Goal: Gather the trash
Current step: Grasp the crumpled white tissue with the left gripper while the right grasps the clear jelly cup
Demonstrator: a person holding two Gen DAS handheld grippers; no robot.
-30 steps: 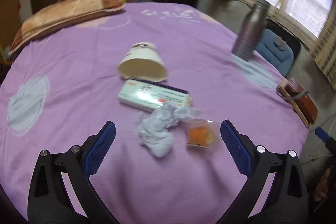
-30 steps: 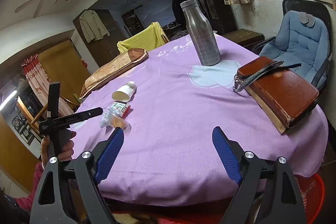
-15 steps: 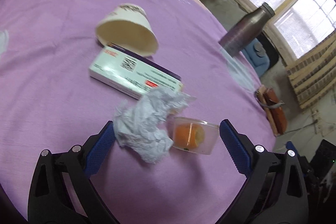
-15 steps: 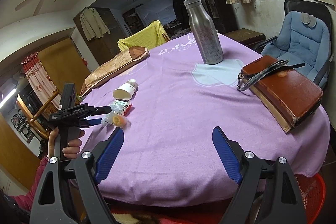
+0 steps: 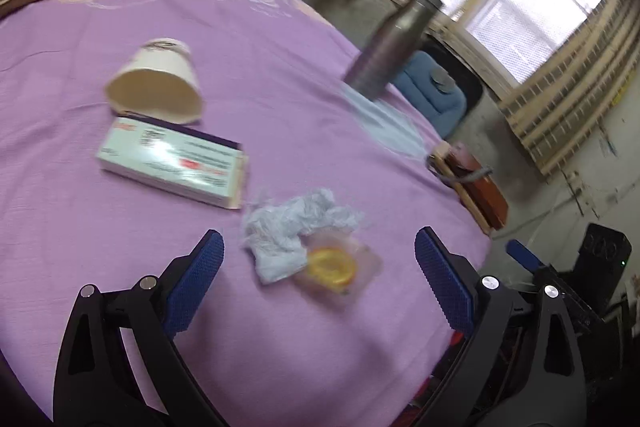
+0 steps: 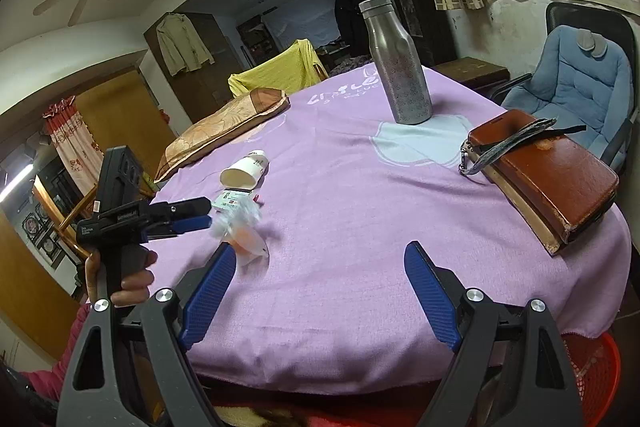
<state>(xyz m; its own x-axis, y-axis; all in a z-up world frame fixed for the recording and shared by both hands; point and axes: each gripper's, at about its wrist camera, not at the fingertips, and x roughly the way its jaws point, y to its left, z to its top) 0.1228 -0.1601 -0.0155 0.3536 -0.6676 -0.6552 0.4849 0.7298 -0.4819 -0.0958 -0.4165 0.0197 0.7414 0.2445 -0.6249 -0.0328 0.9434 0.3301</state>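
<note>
So the left gripper [image 5: 316, 263] is hovering with its fingers [image 5: 196, 277] spread wide and gripping nothing, lining up on the trash bunched by the crumpled tissue [image 5: 296, 227]. That tissue is lying between the fingers, just ahead of the tips, with the clear plastic cup [image 5: 336, 267] touching it, the carton [image 5: 172, 163] just beyond and the paper cup [image 5: 158, 83] past that. Meanwhile the right gripper [image 6: 316, 291] is hanging back at the desk [image 6: 360, 227] edge, fingers apart too, probably staying clear.

Left tool [image 5: 316, 279], right tool [image 6: 320, 291]: black frames, blue ribbed pads, silver screws.
</note>
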